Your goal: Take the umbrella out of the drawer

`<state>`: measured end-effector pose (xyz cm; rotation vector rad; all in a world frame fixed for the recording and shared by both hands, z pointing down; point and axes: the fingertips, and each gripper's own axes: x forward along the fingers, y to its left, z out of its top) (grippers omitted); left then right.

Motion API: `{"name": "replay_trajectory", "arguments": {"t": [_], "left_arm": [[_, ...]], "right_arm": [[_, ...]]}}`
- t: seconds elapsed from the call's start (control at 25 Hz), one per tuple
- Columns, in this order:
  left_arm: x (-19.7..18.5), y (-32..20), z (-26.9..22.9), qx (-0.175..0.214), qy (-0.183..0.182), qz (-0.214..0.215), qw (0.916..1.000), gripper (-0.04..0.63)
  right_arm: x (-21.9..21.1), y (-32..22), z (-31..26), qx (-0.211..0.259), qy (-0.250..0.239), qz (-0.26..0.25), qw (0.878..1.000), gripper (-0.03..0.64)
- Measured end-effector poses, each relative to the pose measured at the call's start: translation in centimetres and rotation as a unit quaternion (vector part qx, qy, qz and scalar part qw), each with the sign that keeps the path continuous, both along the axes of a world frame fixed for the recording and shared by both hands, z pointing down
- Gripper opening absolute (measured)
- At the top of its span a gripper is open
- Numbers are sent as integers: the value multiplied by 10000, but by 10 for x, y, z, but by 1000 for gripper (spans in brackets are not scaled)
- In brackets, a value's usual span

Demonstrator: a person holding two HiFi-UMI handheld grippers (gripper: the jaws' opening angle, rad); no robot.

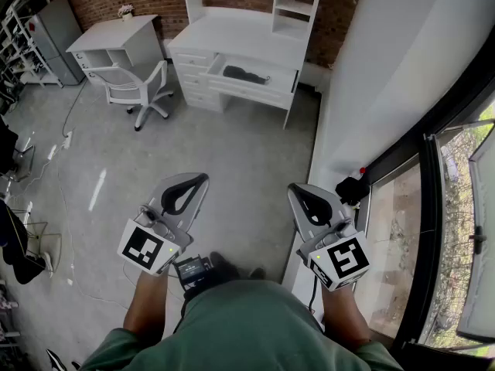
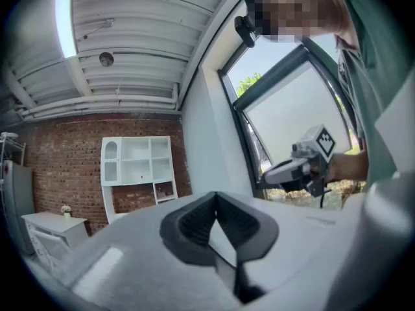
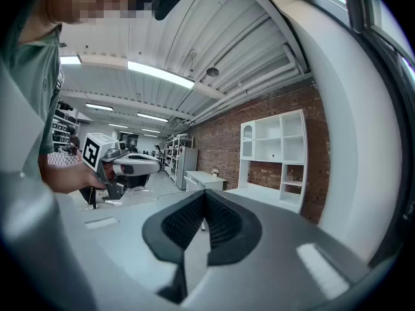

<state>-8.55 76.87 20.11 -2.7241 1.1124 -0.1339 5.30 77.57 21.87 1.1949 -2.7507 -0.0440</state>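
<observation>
A dark folded umbrella point(image 1: 246, 75) lies in the open drawer point(image 1: 253, 79) of the white desk point(image 1: 240, 41) at the far side of the room. Both grippers are held near my body, far from the desk. My left gripper point(image 1: 203, 178) is shut with nothing in it, and so is my right gripper point(image 1: 295, 187). In the left gripper view the jaws point(image 2: 216, 196) meet at the tip and the right gripper point(image 2: 271, 172) shows beside the window. In the right gripper view the jaws point(image 3: 205, 193) meet and the left gripper point(image 3: 155, 164) shows at the left.
A white swivel chair point(image 1: 139, 86) stands left of the desk, beside a second white desk point(image 1: 116, 41). A white shelf unit point(image 1: 296, 6) tops the desk. A white wall and window point(image 1: 456, 199) run along the right. Cables point(image 1: 66, 141) lie on the grey floor at left.
</observation>
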Motion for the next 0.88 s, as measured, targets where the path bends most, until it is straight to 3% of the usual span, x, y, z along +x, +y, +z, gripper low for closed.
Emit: {"name": "replay_trajectory", "arguments": {"t": [0.64,0.88], "left_arm": [[-15,19,7,-12,16,-85,10000,3],[-32,3,12,-73,22,-66,9999,3]], "right_arm": [[-15,19,8,-53,-5,-112,9999,3],[-27,1,12,-161,-272,-43,9995,5]]}}
